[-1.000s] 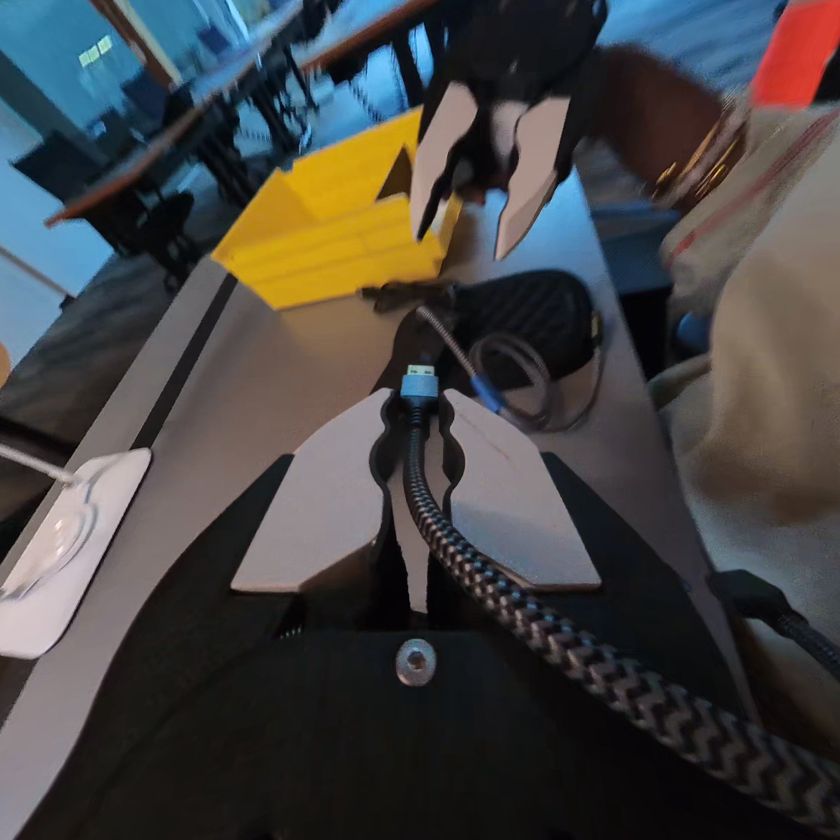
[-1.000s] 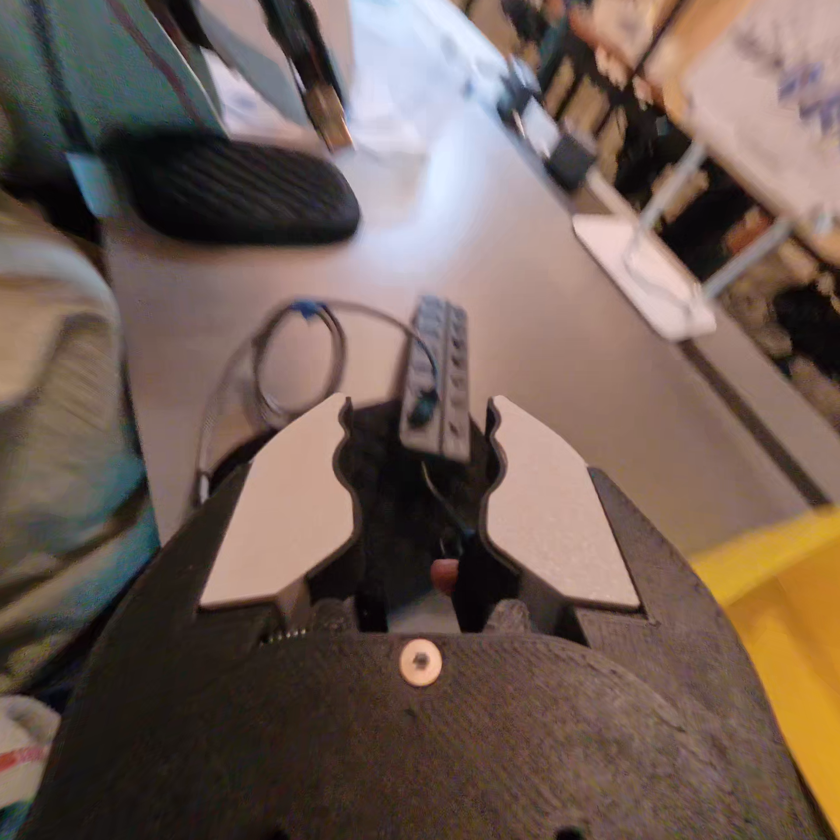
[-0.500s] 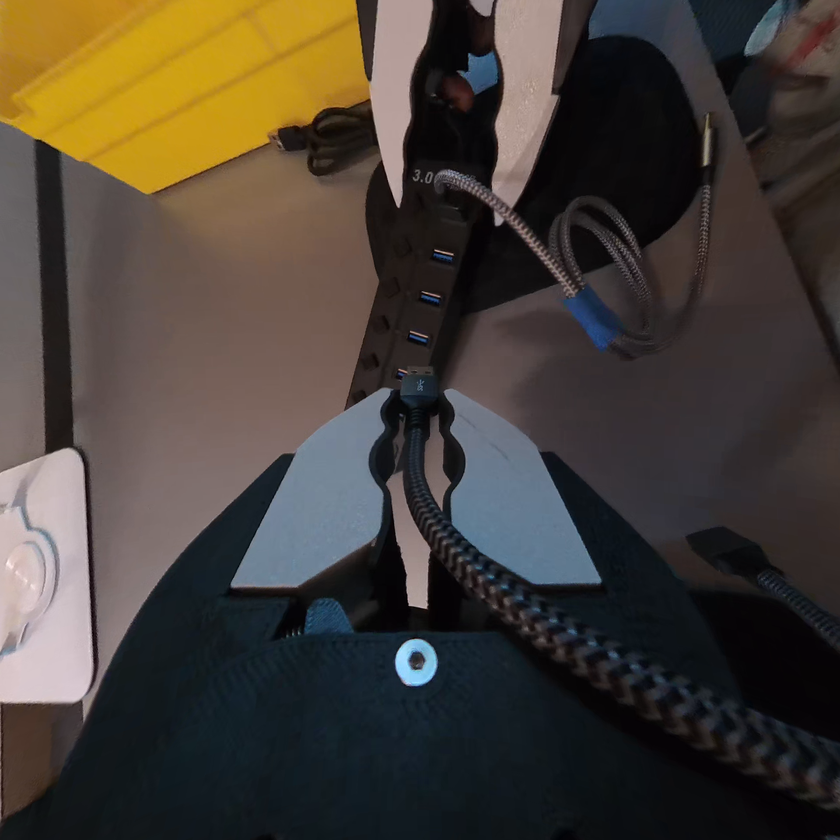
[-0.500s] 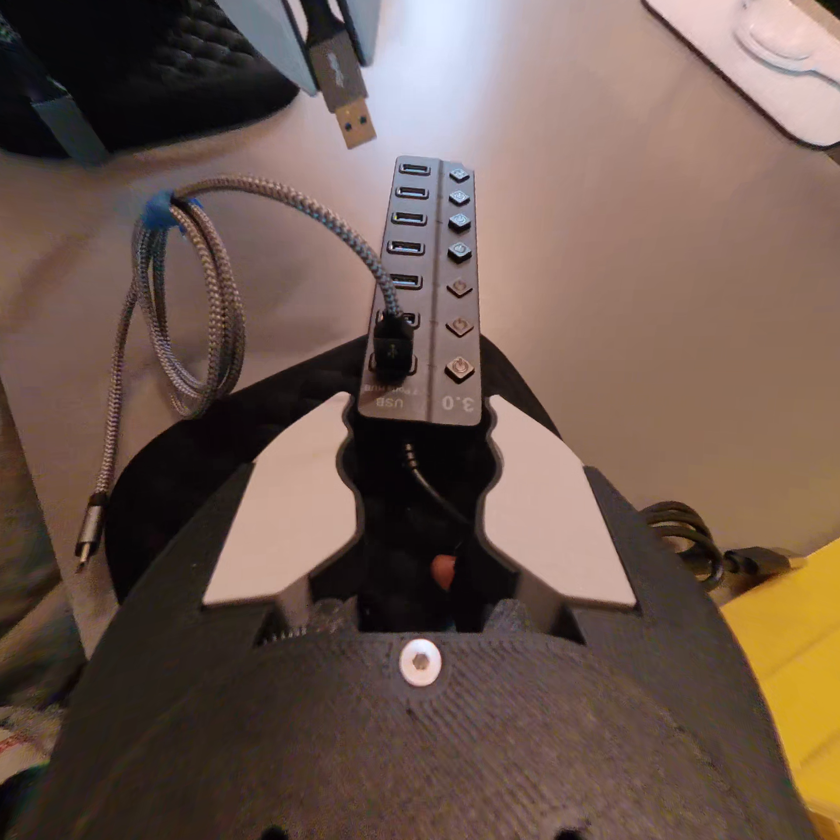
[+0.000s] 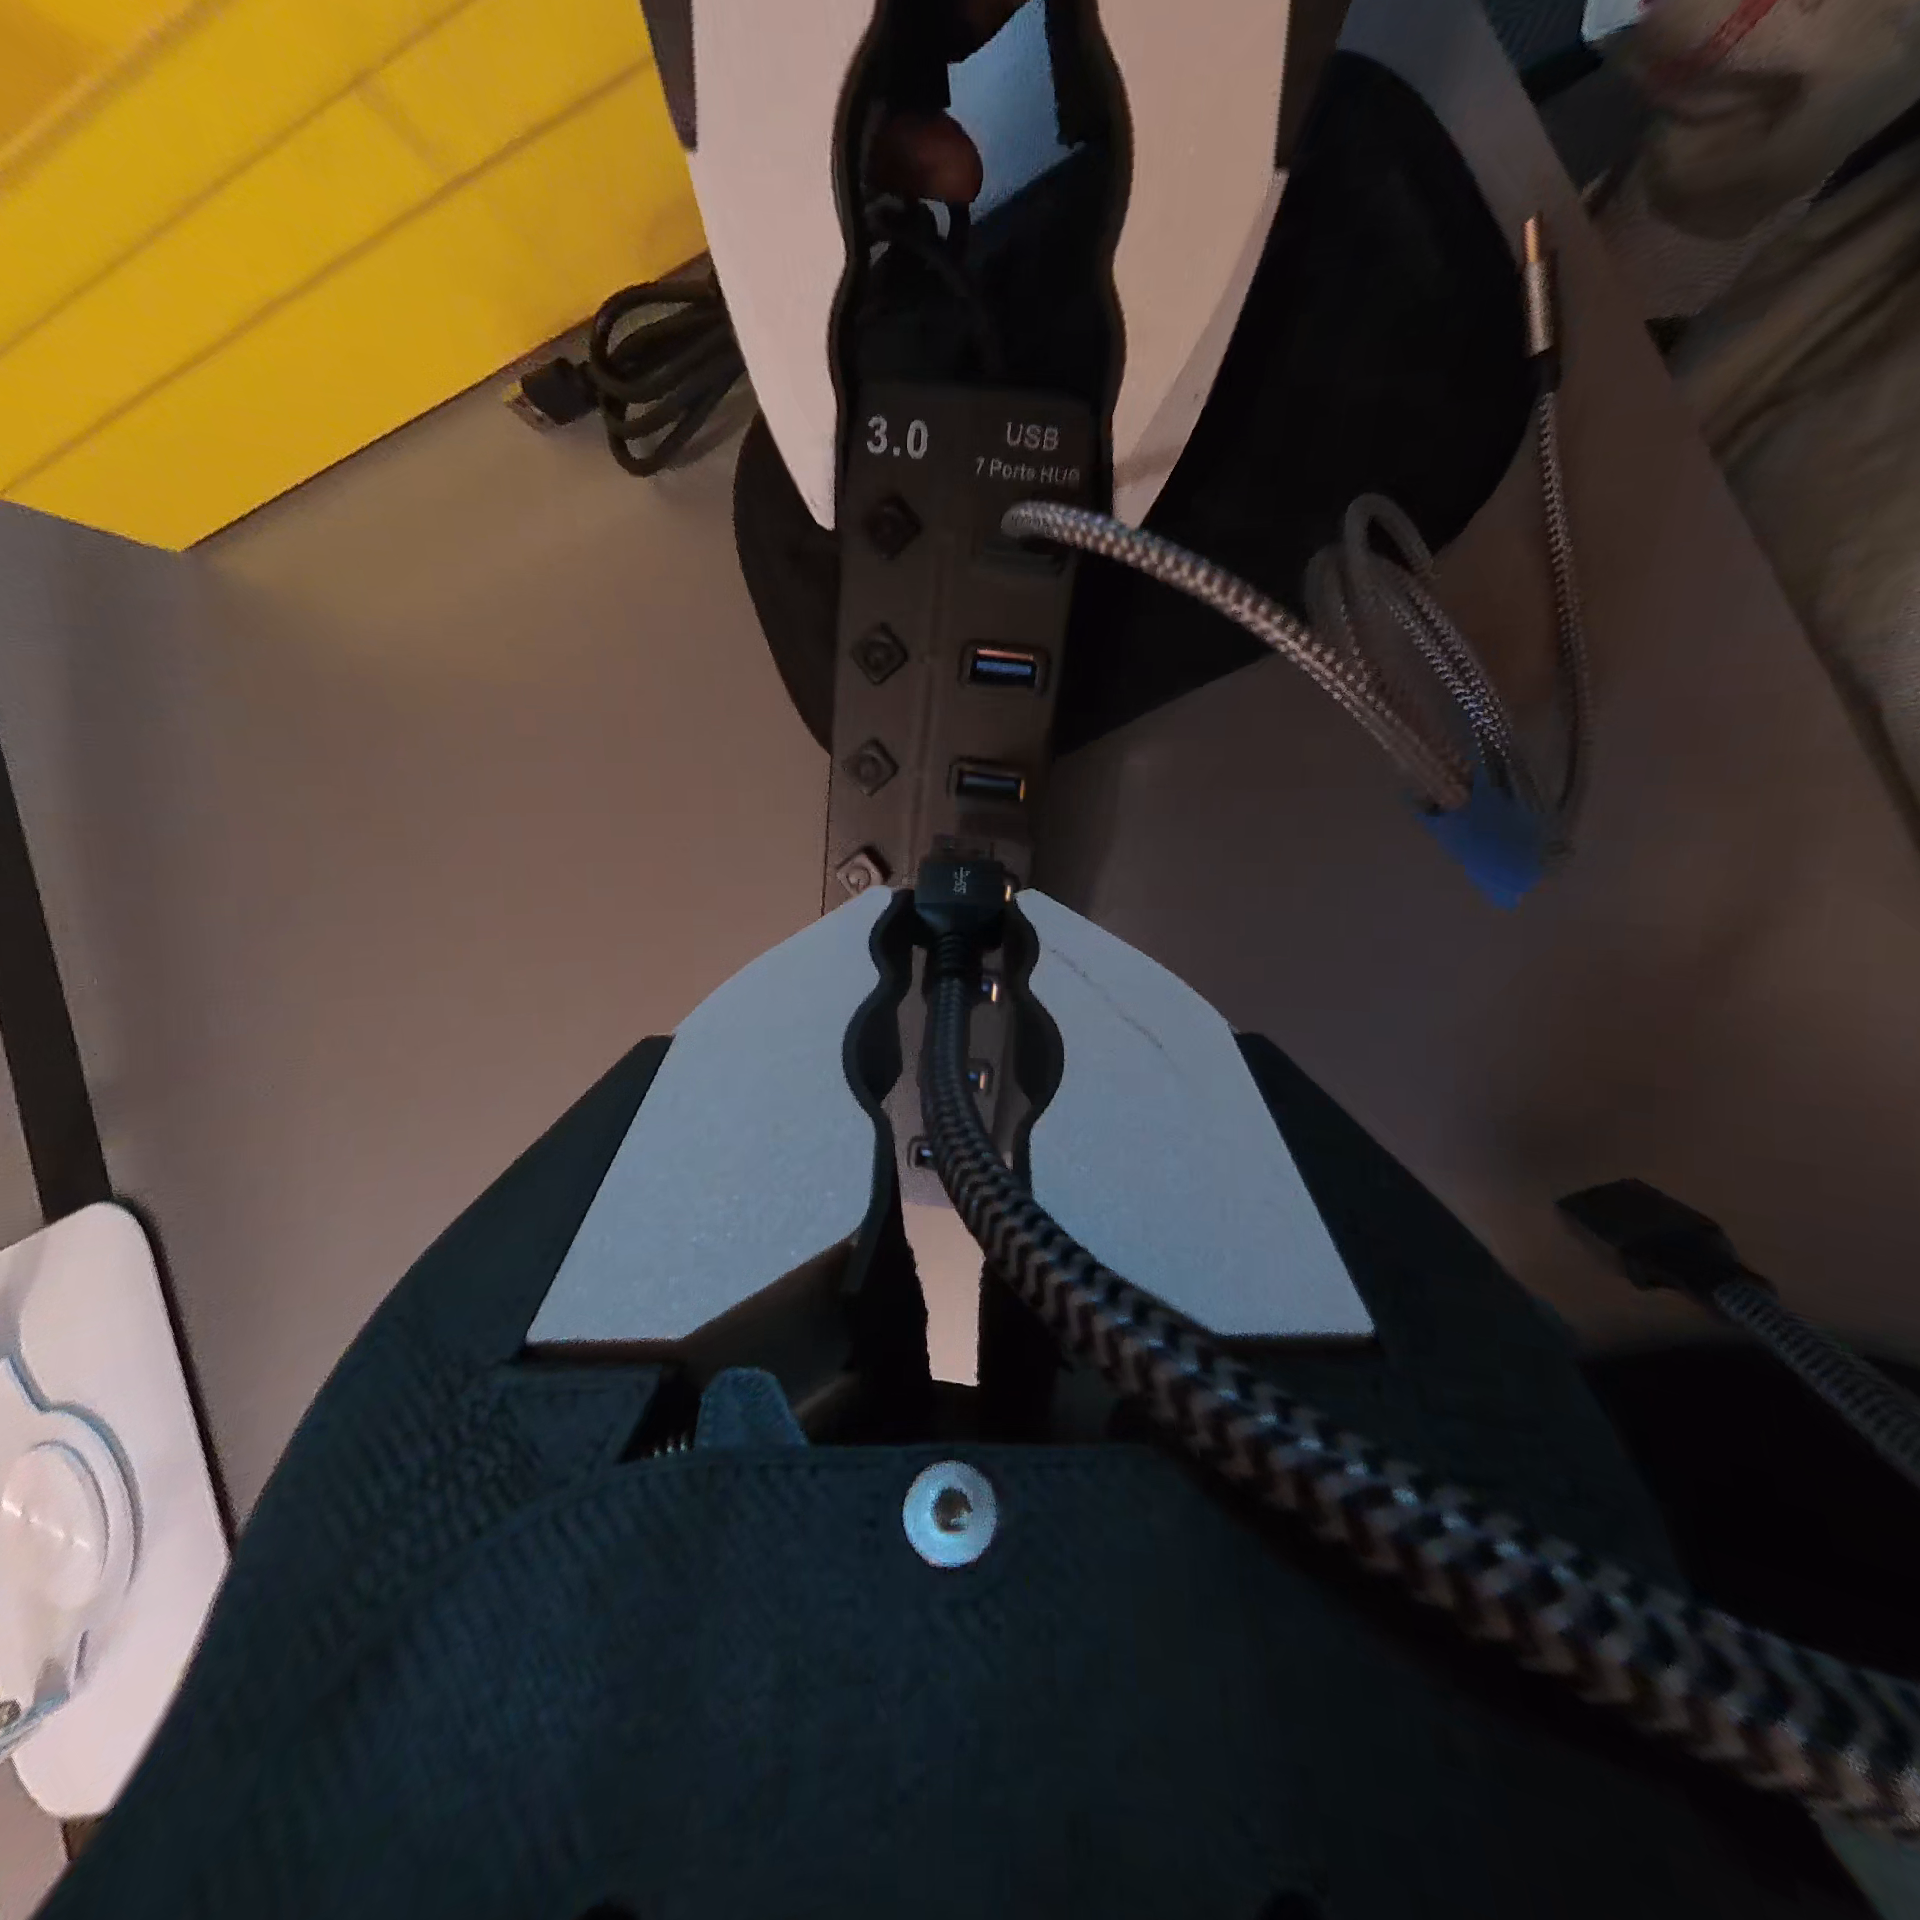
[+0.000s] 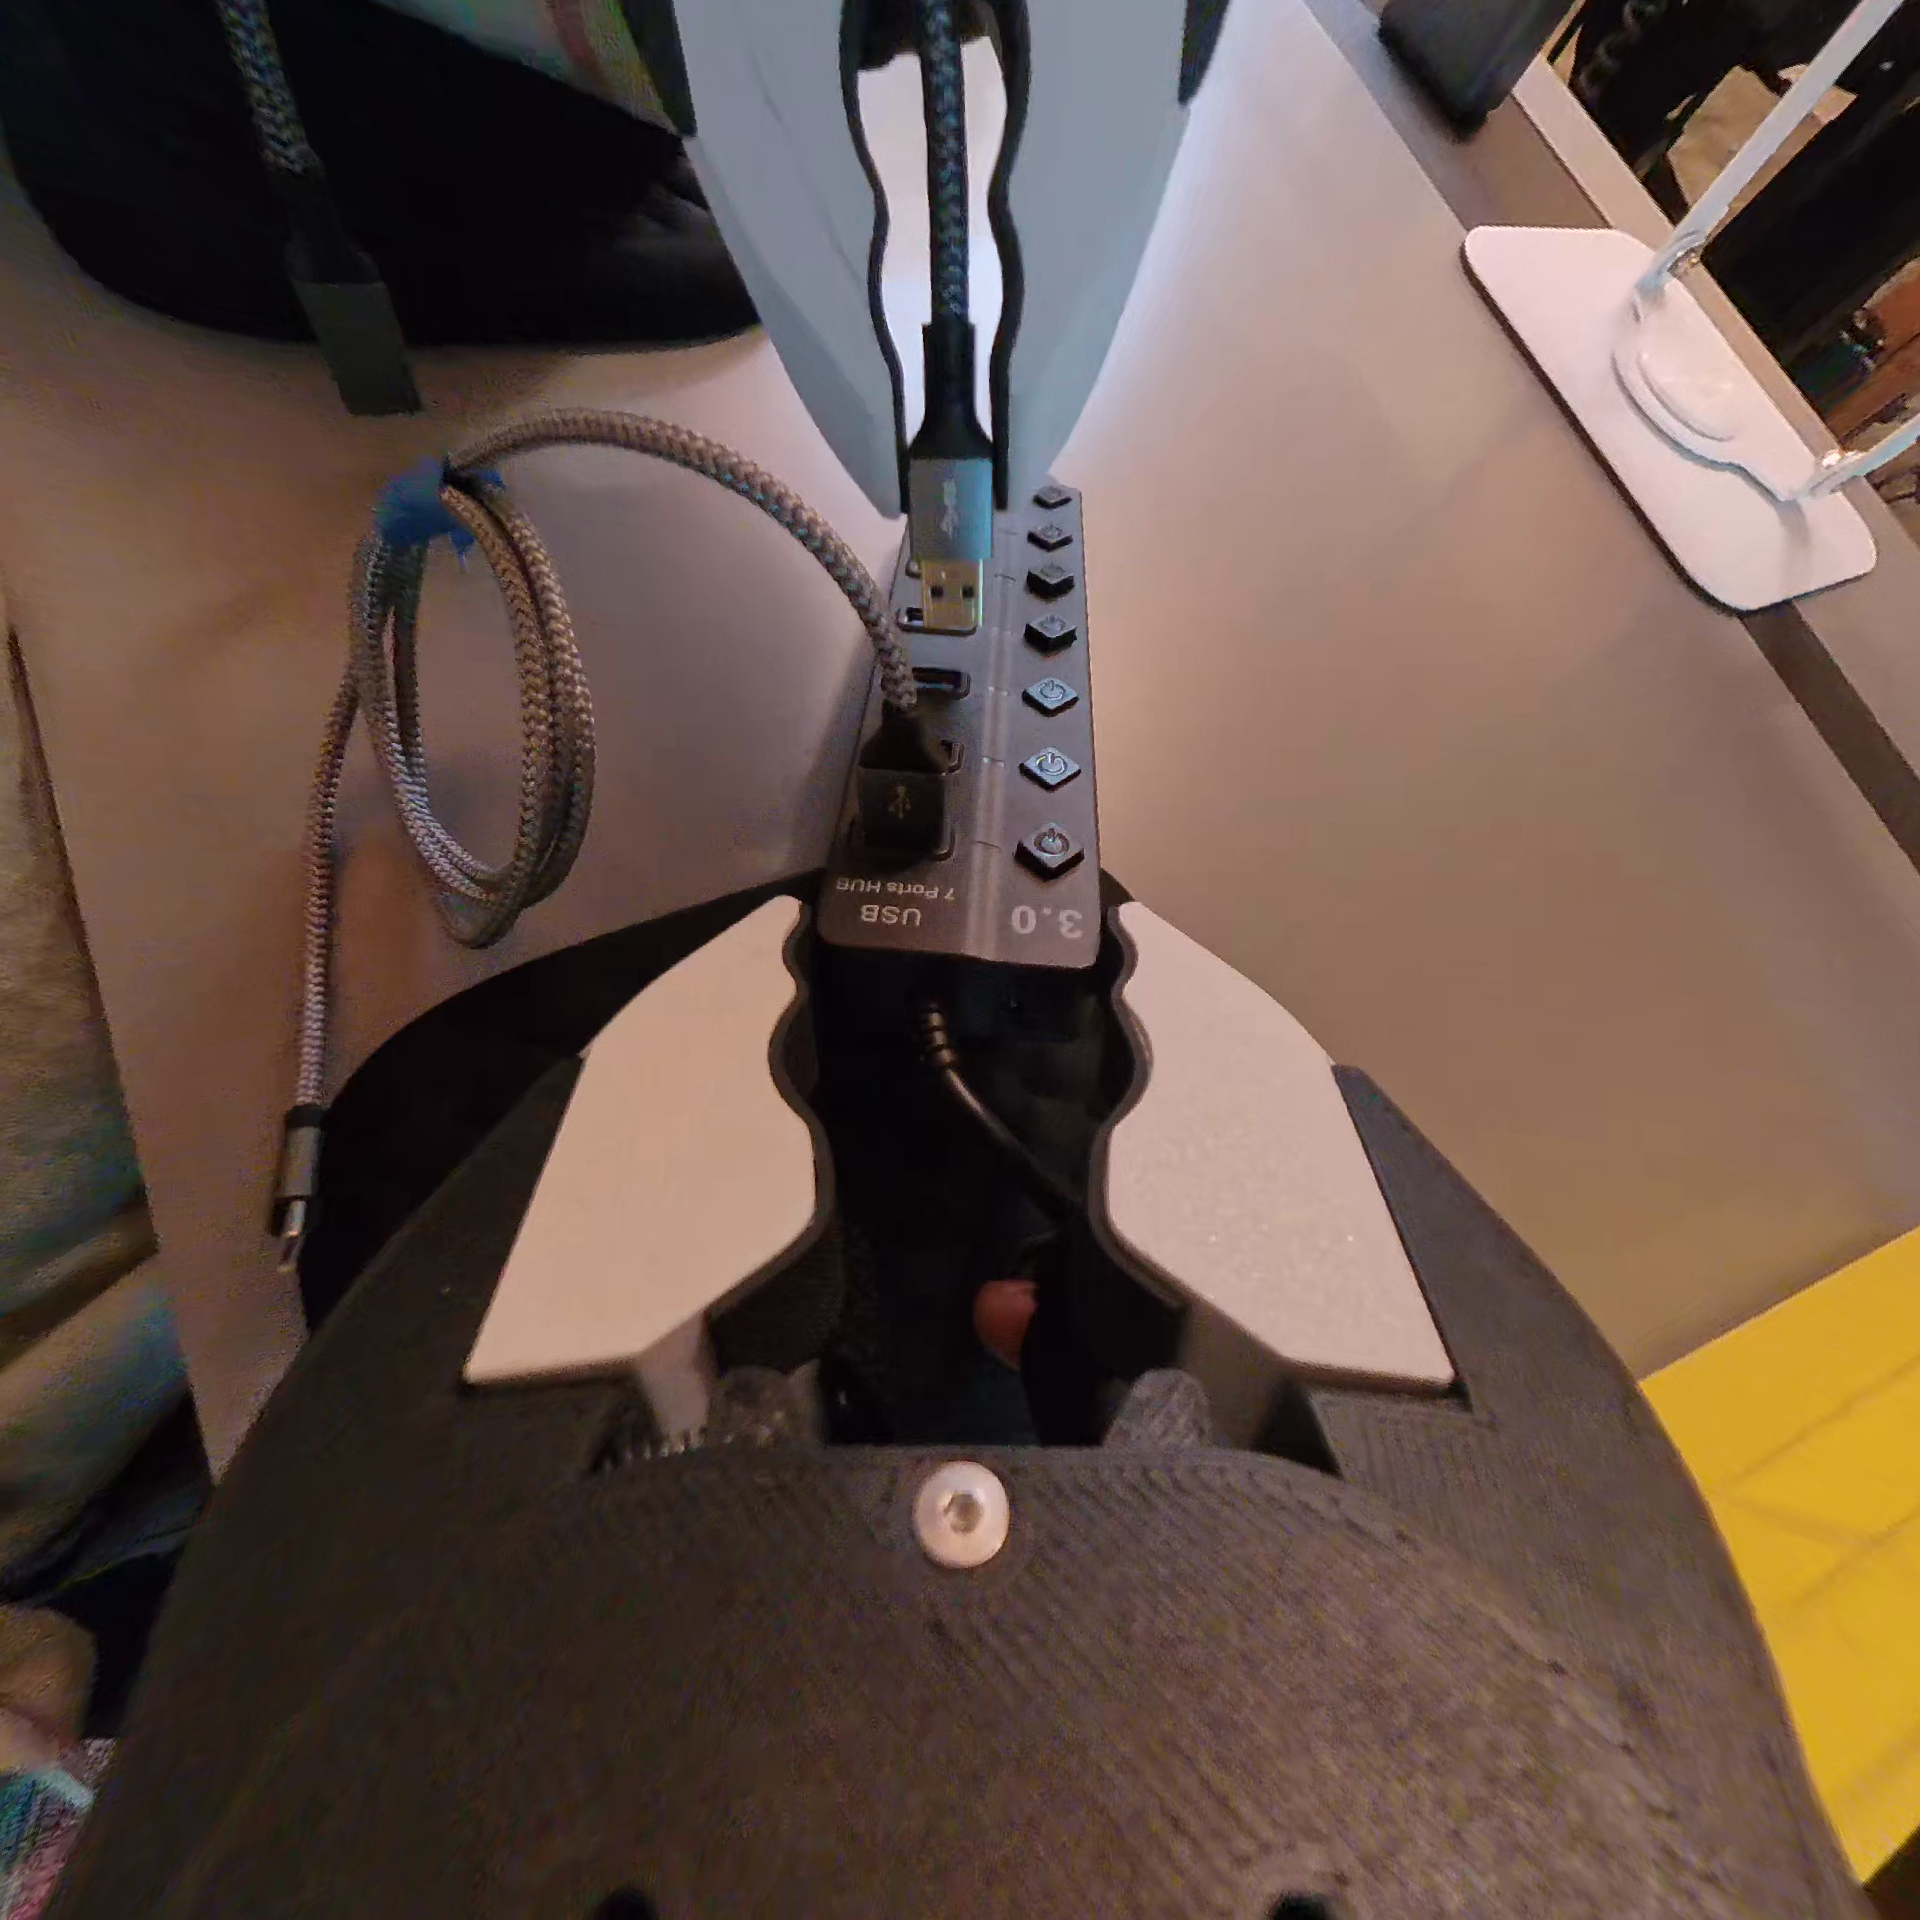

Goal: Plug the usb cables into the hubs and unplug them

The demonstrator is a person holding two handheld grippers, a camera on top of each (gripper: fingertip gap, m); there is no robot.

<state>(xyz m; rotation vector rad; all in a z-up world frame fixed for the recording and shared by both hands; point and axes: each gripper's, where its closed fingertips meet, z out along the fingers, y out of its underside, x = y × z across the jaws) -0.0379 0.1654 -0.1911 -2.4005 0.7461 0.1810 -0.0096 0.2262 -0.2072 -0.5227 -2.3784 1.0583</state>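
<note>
A black multi-port USB hub (image 5: 914, 665) lies lengthwise on the grey table. My right gripper (image 6: 958, 914) is shut on the hub's labelled end (image 6: 956, 920), one finger on each side; it also shows at the top of the left wrist view (image 5: 977, 457). My left gripper (image 5: 956, 904) is shut on the plug (image 5: 961, 883) of a dark braided USB cable. It holds the plug's metal tip (image 6: 951, 592) just over the hub's middle ports, not inserted. A grey braided cable's plug (image 6: 899, 800) sits in a port near the right gripper.
The grey cable's coil with blue tape (image 6: 457, 707) lies beside the hub. A black pouch (image 6: 312, 156) and a loose black plug (image 5: 1652, 1236) are near. A yellow bin (image 5: 312, 260), a coiled black cable (image 5: 644, 384) and a white stand base (image 6: 1662, 416) stand around. One gripper's finger ends stand about 8 cm off the other's.
Both grippers came in to the hub. The right one settled around the hub's end and narrowed a little. The left one carried its plug down over the ports.
</note>
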